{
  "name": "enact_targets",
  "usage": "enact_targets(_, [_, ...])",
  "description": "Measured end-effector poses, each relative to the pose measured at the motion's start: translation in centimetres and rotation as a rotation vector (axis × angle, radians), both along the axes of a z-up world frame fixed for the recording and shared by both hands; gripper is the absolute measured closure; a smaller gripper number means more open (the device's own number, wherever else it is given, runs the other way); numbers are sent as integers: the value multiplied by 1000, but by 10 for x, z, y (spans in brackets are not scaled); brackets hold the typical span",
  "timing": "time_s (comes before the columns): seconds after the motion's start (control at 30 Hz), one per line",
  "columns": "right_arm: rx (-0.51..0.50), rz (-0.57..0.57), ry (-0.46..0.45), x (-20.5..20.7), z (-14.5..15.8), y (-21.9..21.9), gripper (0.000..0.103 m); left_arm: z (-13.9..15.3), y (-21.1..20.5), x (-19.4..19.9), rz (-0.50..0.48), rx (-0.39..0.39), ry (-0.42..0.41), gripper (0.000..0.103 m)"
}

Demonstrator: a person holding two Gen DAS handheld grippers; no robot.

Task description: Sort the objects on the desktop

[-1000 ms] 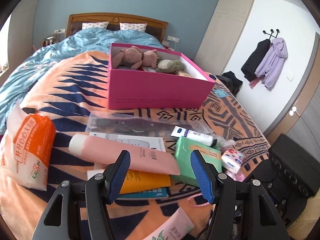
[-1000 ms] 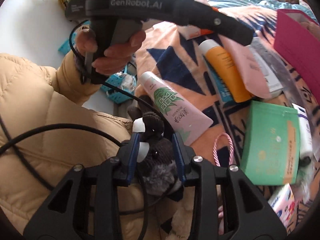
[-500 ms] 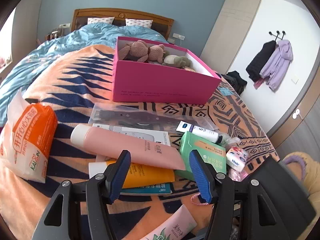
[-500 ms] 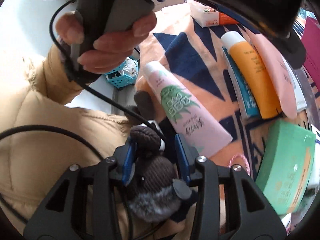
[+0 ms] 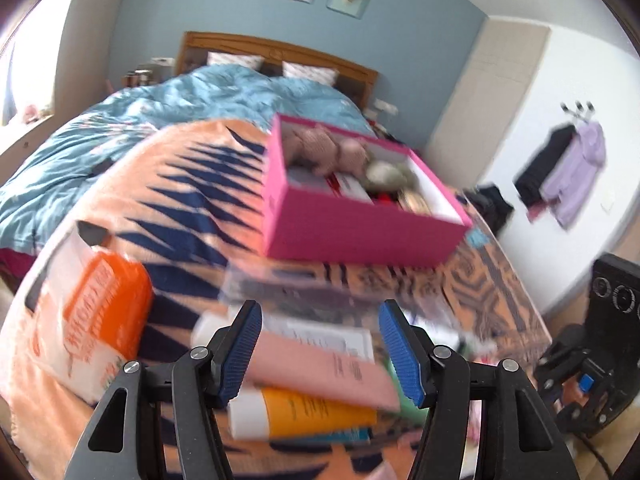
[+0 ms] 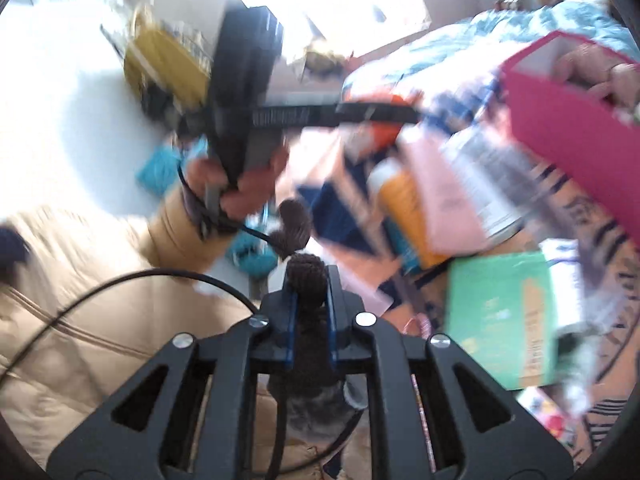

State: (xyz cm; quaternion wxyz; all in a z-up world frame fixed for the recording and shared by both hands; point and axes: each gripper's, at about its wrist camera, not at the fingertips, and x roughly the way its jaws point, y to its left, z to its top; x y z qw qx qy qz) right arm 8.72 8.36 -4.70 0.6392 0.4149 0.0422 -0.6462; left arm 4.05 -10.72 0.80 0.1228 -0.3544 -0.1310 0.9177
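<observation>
1. One orange-and-white packet [image 5: 100, 312] lies far left on the patterned blanket [image 5: 160, 168].
2. The left gripper [image 5: 320, 354] hangs open over two tubes, one pink tube [image 5: 320, 368] atop one orange tube [image 5: 304, 412], gripping nothing.
3. One pink box [image 5: 360, 236] holds two plush toys.
4. The right gripper [image 6: 310, 316] is closing on one brown plush toy [image 6: 306, 276], pads pressing it, near one green box [image 6: 500, 316].

Bright daylight in both views, window [image 6: 320, 0] glare blown out to white in the right wrist view, heavy motion blur smearing the bed [image 5: 168, 184] clutter, nearer black gripper frames sharper, strong fisheye bending with dark vignetted corners, shadows soft
</observation>
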Motion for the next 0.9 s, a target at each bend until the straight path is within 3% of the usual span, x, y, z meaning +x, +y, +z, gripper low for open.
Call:
enact_targets(0.13, [26,-144,169,-20,20,3,89,12,-8,-26,66,48,20,41])
enact_targets(0.23, [72,-198,302,-22,28,-3,89,23,-2,-46,108,14,63,41])
enact_targets(0.3, [94,-200,351,-21,31,-1,84,29,4,-55,105,7,76,41])
enact_targets(0.33, [96,-193,358,-20,35,5,76,30,6,-59,110,3,80,41])
enact_targets(0.53, [73,-225,311,-28,27,14,74,41,27,-72,73,-10,94,41])
enact_targets(0.67, [43,-261,217,-32,21,28,73,61,23,-68,42,91,125,41])
enact_targets(0.77, [51,-292,181,-32,18,35,73,87,21,-50,-11,129,186,41])
enact_targets(0.9, [52,-293,146,-29,11,35,73,101,25,-23,-107,92,216,35])
